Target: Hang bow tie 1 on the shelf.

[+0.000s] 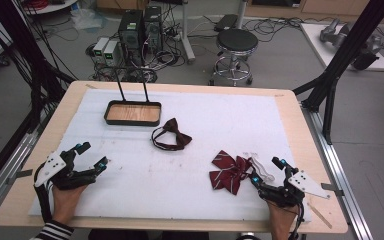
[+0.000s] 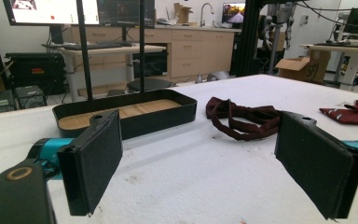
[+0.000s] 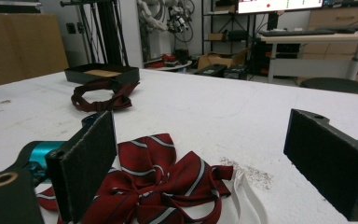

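A red striped bow tie (image 1: 230, 171) with a white strap (image 1: 261, 167) lies on the white mat at the front right. My right gripper (image 1: 267, 170) rests open just right of it; in the right gripper view the bow tie (image 3: 158, 184) lies between and ahead of the jaws, touching neither pad. A dark maroon bow tie (image 1: 172, 135) with its looped band lies mid-table. My left gripper (image 1: 92, 155) stands open at the front left with nothing between its jaws; its view faces the maroon tie (image 2: 244, 117).
A black tray (image 1: 132, 113) with a wooden bottom and two upright black rods sits at the back of the mat, left of centre; it appears as the tray (image 2: 135, 121) in the left gripper view. A stool (image 1: 236, 47) and computers stand beyond the table.
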